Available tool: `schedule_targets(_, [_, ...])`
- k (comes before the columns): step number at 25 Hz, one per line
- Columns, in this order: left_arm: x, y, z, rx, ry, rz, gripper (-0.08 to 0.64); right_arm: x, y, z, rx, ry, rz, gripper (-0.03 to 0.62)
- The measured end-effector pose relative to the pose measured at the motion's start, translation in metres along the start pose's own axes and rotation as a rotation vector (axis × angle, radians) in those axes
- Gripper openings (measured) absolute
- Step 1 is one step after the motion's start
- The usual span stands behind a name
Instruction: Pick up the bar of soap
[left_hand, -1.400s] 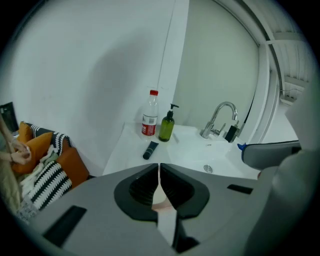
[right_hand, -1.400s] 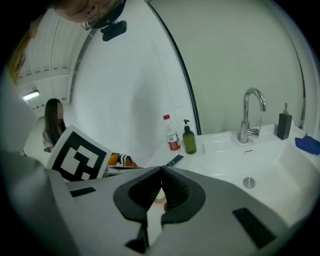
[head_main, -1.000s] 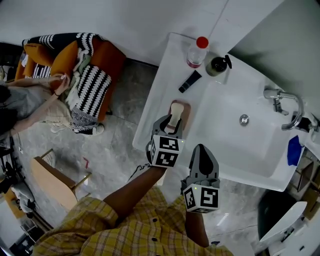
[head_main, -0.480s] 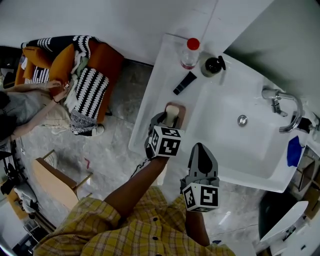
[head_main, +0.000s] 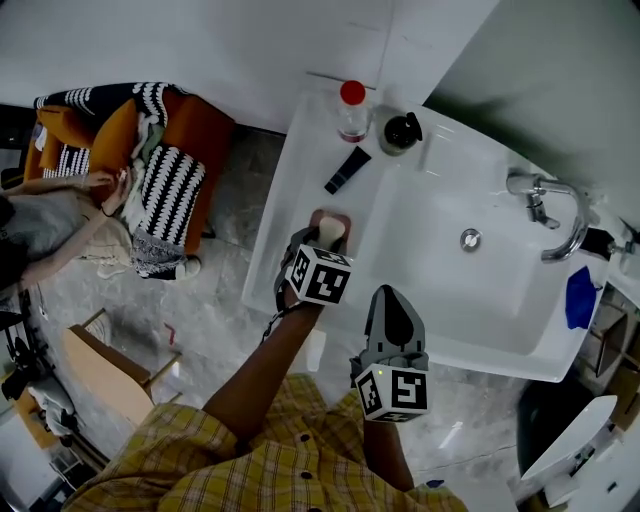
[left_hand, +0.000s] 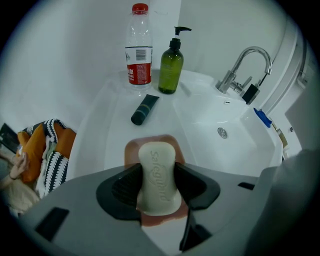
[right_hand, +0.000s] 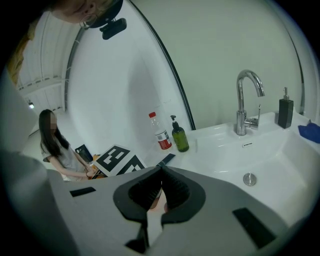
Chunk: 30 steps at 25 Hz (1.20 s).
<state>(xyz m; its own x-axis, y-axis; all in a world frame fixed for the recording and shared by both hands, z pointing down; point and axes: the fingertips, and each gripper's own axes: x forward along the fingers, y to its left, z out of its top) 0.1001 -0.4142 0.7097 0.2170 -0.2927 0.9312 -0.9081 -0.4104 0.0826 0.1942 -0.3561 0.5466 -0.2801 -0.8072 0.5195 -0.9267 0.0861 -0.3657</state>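
Note:
A pale bar of soap (left_hand: 157, 175) lies on a brown dish (left_hand: 155, 144) on the sink's left ledge. My left gripper (left_hand: 157, 172) straddles it. Its jaws are opening, with a dark pad close along each long side of the bar, which still rests on the dish. From the head view, the soap (head_main: 330, 232) shows just beyond the left gripper (head_main: 322, 243) and its marker cube. The right gripper (head_main: 390, 298) hovers at the sink's front edge, shut with nothing in it; its pads meet in the right gripper view (right_hand: 161, 182).
At the back of the ledge stand a red-capped water bottle (left_hand: 138, 45) and a green pump bottle (left_hand: 171, 62), with a black tube (left_hand: 144, 109) lying in front. The basin has a drain (left_hand: 222, 132) and a chrome faucet (left_hand: 245, 65). A person (head_main: 50, 215) sits on the floor at left.
The left gripper has kept to the soap dish, pushing a little further over the bar, with its jaws spread wider. The right gripper has hardly moved. The head view has shifted.

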Motion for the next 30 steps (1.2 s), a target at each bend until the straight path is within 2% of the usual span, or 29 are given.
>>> schedule_targets(5, [-0.001, 0.0, 0.0, 0.022, 0.014, -0.015, 0.198, -0.003, 0.002, 0.002, 0.001, -0.006, 0.009, 0.02])
schedule_targets(11, [-0.004, 0.002, 0.004, -0.02, -0.026, -0.021, 0.201, -0.012, 0.003, 0.004, -0.013, -0.016, 0.0, 0.02])
schedule_targets(19, [-0.049, 0.0, 0.028, -0.081, -0.19, -0.069, 0.201, -0.026, 0.013, 0.007, -0.034, -0.035, -0.007, 0.02])
schedule_targets(25, [-0.107, -0.004, 0.042, -0.052, -0.341, -0.101, 0.201, -0.037, 0.033, 0.02, -0.073, -0.071, 0.005, 0.02])
schedule_targets(30, [-0.169, -0.011, 0.052, -0.028, -0.502, -0.124, 0.201, -0.047, 0.048, 0.036, -0.116, -0.111, 0.013, 0.02])
